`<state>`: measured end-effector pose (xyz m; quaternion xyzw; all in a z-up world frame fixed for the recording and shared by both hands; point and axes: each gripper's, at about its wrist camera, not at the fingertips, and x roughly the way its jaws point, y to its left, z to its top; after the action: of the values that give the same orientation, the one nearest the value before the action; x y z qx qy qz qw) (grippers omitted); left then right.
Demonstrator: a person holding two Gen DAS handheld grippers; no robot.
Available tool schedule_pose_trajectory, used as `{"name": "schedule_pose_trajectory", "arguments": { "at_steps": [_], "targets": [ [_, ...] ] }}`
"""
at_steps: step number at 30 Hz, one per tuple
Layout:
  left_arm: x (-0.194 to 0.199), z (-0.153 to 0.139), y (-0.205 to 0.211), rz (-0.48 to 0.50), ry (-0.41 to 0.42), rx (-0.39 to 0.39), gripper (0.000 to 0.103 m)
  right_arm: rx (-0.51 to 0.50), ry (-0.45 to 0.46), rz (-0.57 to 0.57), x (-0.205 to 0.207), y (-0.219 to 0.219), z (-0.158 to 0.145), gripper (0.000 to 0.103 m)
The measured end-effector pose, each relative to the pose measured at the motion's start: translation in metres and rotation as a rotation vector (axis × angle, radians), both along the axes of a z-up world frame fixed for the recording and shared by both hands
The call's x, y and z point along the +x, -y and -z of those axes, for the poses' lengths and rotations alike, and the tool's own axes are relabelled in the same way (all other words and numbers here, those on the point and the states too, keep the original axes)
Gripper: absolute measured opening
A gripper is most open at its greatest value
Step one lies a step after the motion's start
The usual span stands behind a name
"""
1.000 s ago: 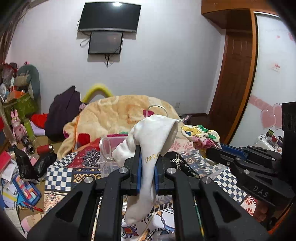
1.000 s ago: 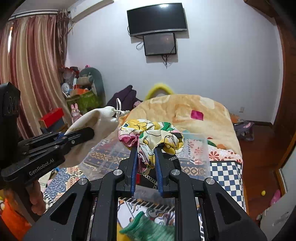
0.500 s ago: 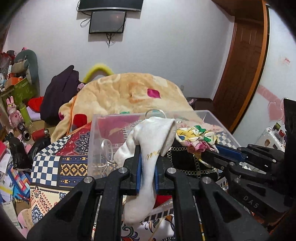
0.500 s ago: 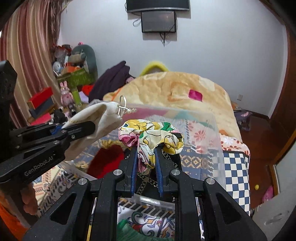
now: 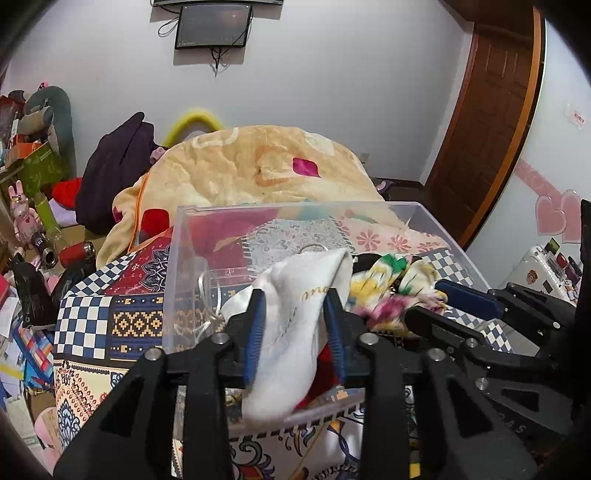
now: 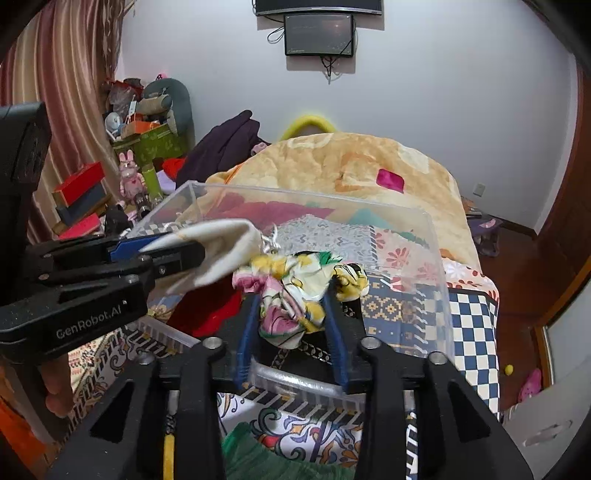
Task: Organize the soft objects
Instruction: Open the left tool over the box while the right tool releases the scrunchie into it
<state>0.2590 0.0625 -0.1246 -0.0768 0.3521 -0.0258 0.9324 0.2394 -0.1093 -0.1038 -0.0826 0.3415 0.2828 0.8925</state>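
Both grippers' jaws are now standing spread, where half a second ago they were pinching their cloths. A white pouch [image 5: 295,332] is hanging loose between the left gripper's [image 5: 295,325] blue pads, drooping over the near rim of a clear bin [image 5: 177,266]; gold script on it is too blurred to read. Just beside it, a floral cloth [image 6: 295,291] is sitting bunched between the right gripper's [image 6: 291,332] parted fingers, above the bin's inside, where something red [image 6: 207,314] and a dark patterned cloth are lying.

The bin is resting on a patchwork bedspread [image 5: 96,325] of checks and motifs, with a peach blanket [image 5: 251,166] heaped behind. Beyond, a white wall is carrying a screen [image 6: 319,35], striped curtains [image 6: 74,92] are hanging at the left, and a wooden door [image 5: 491,122] is standing at the right. "GenRobot.AI" [image 6: 88,321] is showing on the left gripper's side.
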Motion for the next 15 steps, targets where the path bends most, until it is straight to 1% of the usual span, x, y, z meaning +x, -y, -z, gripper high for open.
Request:
{"name": "schedule_pose_trajectory", "arguments": {
  "at_steps": [2, 4, 9, 11, 13, 15],
  "targets": [
    [-0.004, -0.006, 0.001, 0.004, 0.011, 0.001, 0.036, 0.006, 0.005, 0.0, -0.002, 0.001, -0.003, 0.035],
    [-0.01, -0.012, 0.002, 0.006, 0.027, 0.001, 0.041, 0.018, 0.014, 0.003, -0.005, 0.005, -0.009, 0.035],
    [-0.035, -0.036, 0.005, 0.011, 0.102, 0.011, 0.049, 0.049, 0.05, 0.01, -0.016, 0.016, -0.025, 0.035],
    [-0.045, -0.046, 0.007, 0.013, 0.126, 0.01, 0.054, 0.063, 0.07, 0.013, -0.023, 0.023, -0.032, 0.039],
    [-0.058, -0.055, 0.009, 0.017, 0.155, 0.01, 0.059, 0.074, 0.091, 0.02, -0.029, 0.029, -0.037, 0.046],
    [-0.067, -0.061, 0.012, 0.021, 0.171, 0.013, 0.061, 0.087, 0.108, 0.025, -0.036, 0.036, -0.042, 0.048]
  ]
}}
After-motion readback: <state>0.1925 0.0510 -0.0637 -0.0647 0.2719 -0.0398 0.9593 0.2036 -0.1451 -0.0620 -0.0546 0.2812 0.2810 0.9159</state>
